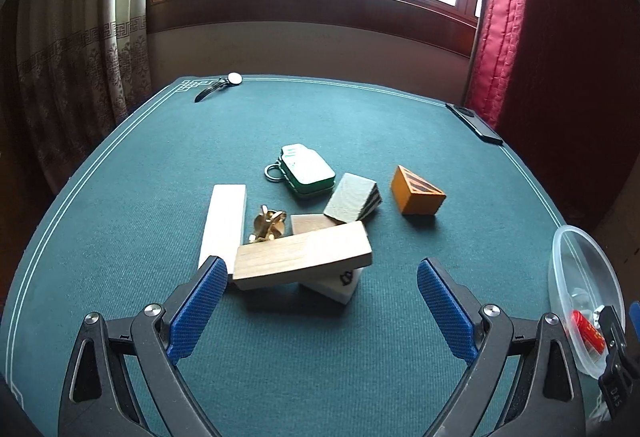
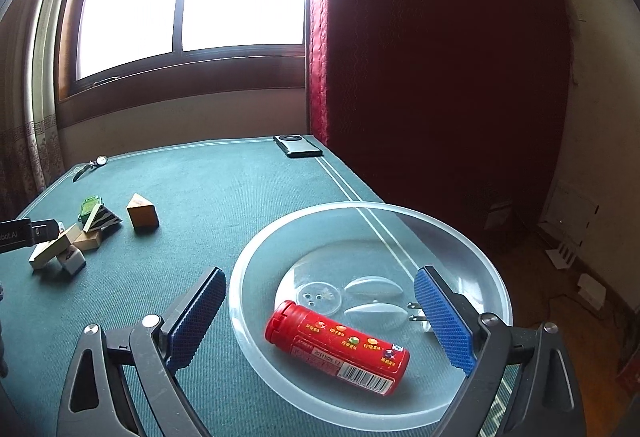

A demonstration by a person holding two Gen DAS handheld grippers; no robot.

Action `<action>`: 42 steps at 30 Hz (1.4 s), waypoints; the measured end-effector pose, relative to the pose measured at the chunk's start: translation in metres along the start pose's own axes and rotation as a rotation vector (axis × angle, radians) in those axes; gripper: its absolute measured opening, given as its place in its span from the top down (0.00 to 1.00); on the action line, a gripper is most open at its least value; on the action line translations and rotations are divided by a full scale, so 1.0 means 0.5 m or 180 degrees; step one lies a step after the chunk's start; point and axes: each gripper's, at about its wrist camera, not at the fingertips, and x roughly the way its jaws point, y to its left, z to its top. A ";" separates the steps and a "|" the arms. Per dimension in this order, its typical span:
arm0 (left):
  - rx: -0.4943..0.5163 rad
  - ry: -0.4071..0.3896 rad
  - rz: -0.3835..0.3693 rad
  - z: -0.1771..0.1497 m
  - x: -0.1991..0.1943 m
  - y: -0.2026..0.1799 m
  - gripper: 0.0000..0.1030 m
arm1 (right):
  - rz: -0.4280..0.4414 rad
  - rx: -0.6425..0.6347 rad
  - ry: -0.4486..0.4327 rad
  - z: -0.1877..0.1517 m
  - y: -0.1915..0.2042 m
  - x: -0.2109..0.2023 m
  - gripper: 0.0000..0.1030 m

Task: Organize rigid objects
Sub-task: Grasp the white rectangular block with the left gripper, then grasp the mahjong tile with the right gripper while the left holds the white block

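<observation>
My left gripper (image 1: 320, 275) is open just before a tilted wooden plank (image 1: 302, 257), which rests on a white tile (image 1: 334, 285). Behind them lie a white flat block (image 1: 224, 225), a gold trinket (image 1: 269, 224), a tan block (image 1: 312, 224), a striped wedge (image 1: 352, 199), a green tin with a ring (image 1: 306, 169) and an orange wedge (image 1: 416, 191). My right gripper (image 2: 320, 299) is open over a clear plastic bowl (image 2: 256, 265). In the bowl lie a red candy tube (image 2: 340, 347) and a white plug (image 2: 418, 313), hidden in part by the right finger.
A wristwatch (image 1: 218, 85) lies at the far left corner of the green table (image 1: 120, 237), and a dark phone (image 2: 298, 145) at the far right edge. A red curtain (image 2: 440, 57) hangs right of the table. The bowl (image 1: 582, 301) stands near the table's right edge.
</observation>
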 end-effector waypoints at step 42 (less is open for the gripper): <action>-0.0033 0.0387 0.0055 0.050 0.146 0.178 0.70 | 0.0883 -0.0358 0.0501 -0.006 0.167 0.016 0.03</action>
